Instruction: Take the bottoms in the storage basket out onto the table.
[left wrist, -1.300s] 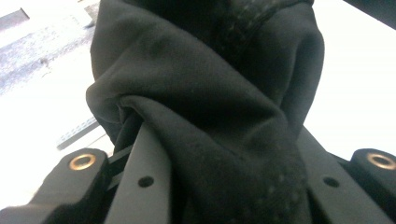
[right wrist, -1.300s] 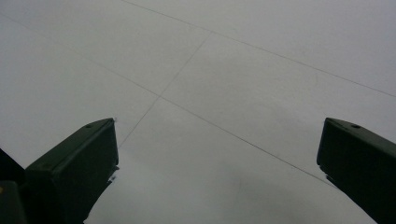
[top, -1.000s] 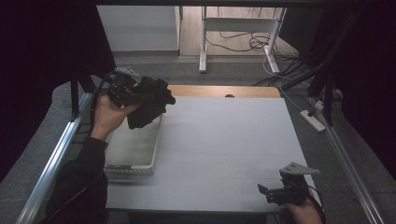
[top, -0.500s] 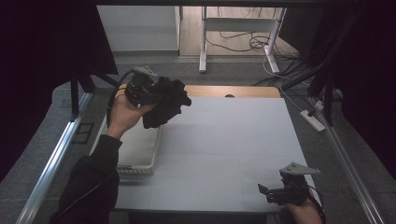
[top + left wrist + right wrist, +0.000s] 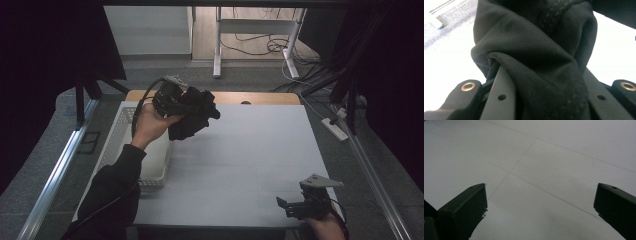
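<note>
The soft black cloth [image 5: 192, 114] hangs bunched up in the left gripper [image 5: 175, 100], whose jaws pinch it tight above the white table [image 5: 240, 155], beside the white plastic basket [image 5: 150, 165]. The right gripper [image 5: 295, 206] rests near the table's front edge, jaws wide apart.

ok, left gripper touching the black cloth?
Touching. In the left gripper view, the left gripper has its jaws clamped on the bunched black cloth. The high view shows the cloth hanging from it above the table.
</note>
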### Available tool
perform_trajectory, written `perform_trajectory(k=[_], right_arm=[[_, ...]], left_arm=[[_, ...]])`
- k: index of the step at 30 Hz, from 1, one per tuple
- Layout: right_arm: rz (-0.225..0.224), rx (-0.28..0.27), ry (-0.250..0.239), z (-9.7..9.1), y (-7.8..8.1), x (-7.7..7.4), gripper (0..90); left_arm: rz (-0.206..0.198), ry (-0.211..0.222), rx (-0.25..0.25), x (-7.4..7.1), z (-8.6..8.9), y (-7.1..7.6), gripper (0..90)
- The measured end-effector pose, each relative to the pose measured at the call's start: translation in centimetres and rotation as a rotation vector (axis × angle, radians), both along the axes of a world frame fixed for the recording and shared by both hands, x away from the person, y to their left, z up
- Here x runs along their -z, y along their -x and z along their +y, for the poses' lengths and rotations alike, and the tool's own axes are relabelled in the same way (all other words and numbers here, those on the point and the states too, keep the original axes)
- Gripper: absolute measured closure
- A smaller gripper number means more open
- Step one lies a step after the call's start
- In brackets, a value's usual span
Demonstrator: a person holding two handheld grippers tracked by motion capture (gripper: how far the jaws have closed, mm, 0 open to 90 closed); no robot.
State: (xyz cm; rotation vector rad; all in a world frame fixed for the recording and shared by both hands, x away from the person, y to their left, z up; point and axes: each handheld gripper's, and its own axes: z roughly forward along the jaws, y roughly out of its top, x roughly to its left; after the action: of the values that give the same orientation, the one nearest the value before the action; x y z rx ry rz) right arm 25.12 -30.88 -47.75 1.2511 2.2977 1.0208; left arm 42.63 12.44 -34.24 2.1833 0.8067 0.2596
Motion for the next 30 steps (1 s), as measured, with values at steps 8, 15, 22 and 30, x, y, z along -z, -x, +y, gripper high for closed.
perform_trajectory(k=[8,15,22,30], right_arm=[[-0.002,-0.001,-0.001,0.0,0.0,0.0,0.0],[-0.003,-0.002,-0.002,0.0,0.0,0.0,0.0],[-0.003,-0.002,-0.004,0.0,0.1,0.0,0.0],[-0.005,-0.003,-0.003,0.0,0.1,0.0,0.0]], left_arm=[[0.009,-0.010,0.018,0.7,-1.5,-0.3,73.4],[0.021,-0.028,0.026,1.8,-2.8,-0.7,73.2],[0.029,-0.043,0.034,3.0,-4.0,-1.1,73.1],[0.029,-0.051,0.048,4.1,-5.4,-1.3,72.9]])
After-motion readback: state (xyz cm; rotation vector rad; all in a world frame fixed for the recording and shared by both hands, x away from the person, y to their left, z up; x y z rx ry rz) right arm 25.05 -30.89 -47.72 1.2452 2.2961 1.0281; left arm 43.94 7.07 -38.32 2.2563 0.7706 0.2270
